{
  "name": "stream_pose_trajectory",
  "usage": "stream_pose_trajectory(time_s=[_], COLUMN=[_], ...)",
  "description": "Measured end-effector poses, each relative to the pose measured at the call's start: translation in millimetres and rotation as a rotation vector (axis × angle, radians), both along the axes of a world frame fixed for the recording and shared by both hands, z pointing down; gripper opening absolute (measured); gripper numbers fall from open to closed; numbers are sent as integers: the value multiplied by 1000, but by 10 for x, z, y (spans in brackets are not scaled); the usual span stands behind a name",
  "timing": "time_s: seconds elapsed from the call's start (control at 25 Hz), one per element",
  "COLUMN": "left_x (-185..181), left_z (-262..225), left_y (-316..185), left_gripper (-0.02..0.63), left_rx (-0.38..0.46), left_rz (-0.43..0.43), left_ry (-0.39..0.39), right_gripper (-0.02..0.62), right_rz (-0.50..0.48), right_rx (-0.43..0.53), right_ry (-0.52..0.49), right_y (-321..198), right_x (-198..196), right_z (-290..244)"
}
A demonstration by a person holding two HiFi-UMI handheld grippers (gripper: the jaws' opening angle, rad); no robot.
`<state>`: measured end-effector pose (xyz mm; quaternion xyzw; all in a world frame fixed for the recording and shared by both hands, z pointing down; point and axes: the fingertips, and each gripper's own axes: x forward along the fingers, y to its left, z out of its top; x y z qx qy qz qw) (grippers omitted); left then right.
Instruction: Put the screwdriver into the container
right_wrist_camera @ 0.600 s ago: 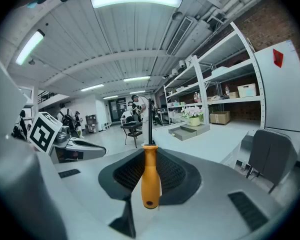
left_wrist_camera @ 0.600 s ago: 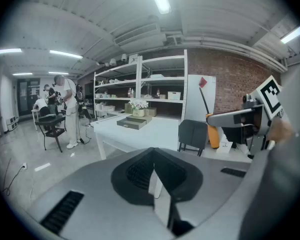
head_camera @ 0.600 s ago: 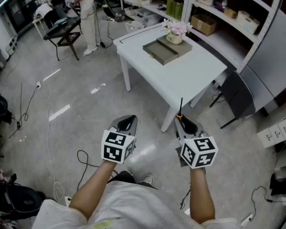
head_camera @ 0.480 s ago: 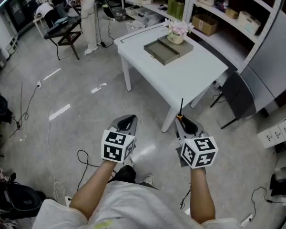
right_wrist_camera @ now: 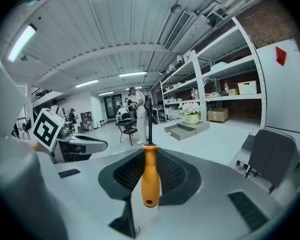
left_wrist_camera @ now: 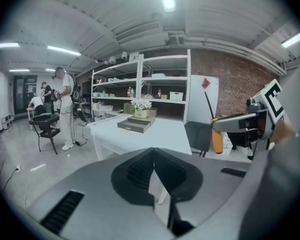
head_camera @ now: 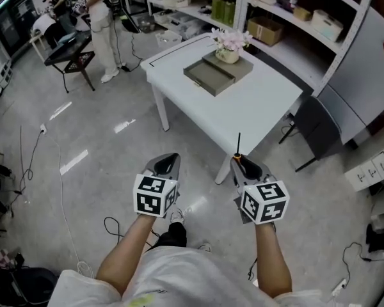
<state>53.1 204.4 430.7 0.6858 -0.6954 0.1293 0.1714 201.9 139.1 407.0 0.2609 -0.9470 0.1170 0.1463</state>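
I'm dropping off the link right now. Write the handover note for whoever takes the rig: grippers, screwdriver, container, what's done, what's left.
Left gripper: shut, empty.
Right gripper: shut on the orange-handled screwdriver, shaft pointing forward.
Grey container: on the white table, beside a flower pot, well ahead of both grippers.
Done: screwdriver is in the gripper.
Left: carry it to the table and put it in the container.

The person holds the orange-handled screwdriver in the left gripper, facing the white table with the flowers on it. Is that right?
Not quite. The screwdriver is in the right gripper, whose jaws are closed on its orange handle; the right gripper view shows this. The left gripper has nothing between its jaws. The rest holds: the white table with the flowers is ahead.
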Motion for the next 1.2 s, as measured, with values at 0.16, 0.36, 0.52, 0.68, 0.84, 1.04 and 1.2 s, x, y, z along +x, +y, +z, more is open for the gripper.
stream_pose_trajectory(time_s=[0.16,0.36,0.52,0.68,0.84,1.04,1.2], left_x=[-324,-726,-1002,-1245,-1476,-1784,-1939], left_z=[0,-3,13,19,21,34,83], left_y=[-282,-589,-796,-999,-1169,-1361,-1473], left_gripper=[5,5,5,5,5,5,5], left_rx=[3,4,-5,-4,-6,0,-9], left_rz=[7,14,27,49,71,87,99], left_ry=[-1,7,18,26,25,26,31], right_gripper=[77,77,77,77,77,77,77], right_rz=[25,44,60,80,95,108,114], right_rx=[-5,-20,-31,-32,-24,-5,-8], right_ry=[7,11,20,22,25,27,33], right_y=[-292,-577,-759,-943,-1123,-1313,-1439], right_x=[-229,-581,-832,-1065,-1300,-1598,-1778], right_z=[11,41,61,61,20,-20,5])
